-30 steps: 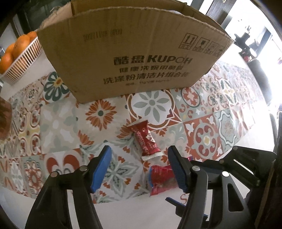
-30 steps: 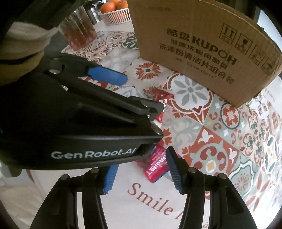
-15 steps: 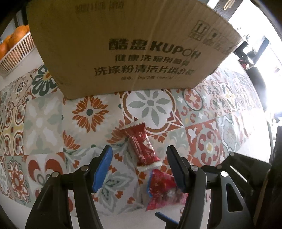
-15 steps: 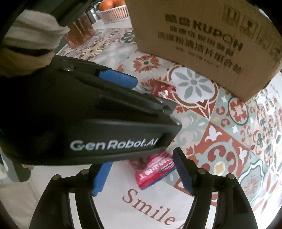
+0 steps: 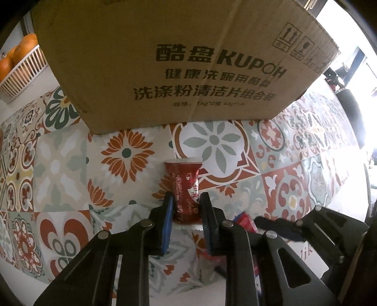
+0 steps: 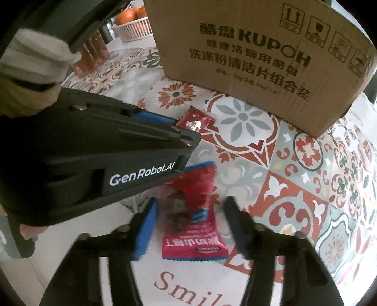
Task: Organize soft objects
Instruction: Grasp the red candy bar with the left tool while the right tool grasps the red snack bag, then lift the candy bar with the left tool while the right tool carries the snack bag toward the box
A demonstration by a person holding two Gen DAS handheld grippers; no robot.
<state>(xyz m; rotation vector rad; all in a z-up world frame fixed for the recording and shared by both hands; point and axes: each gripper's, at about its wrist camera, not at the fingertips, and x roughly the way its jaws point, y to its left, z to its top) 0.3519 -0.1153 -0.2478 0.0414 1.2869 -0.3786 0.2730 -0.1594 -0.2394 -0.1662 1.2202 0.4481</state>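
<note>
Red candy wrapper (image 5: pixel 186 191) pinched by left gripper (image 5: pixel 186 207) near cardboard box (image 5: pixel 179 61); right gripper (image 6: pixel 188 226) wide around pink snack packet (image 6: pixel 193 211).

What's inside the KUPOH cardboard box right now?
Cannot tell. Both wrist views show only the outer printed wall of the cardboard box, standing on the patterned tablecloth; its top edge is out of frame, so the interior is hidden.

There are two red snack packets: one dark red packet (image 5: pixel 186 190) and one brighter red packet (image 6: pixel 192 211) with blue edges. There is one cardboard box (image 5: pixel 179 58). One white basket (image 6: pixel 134 29) holds oranges (image 6: pixel 127 15); at least two can be counted, the rest is hidden. There are two grippers, the left gripper (image 5: pixel 186 207) and the right gripper (image 6: pixel 190 220).
</note>
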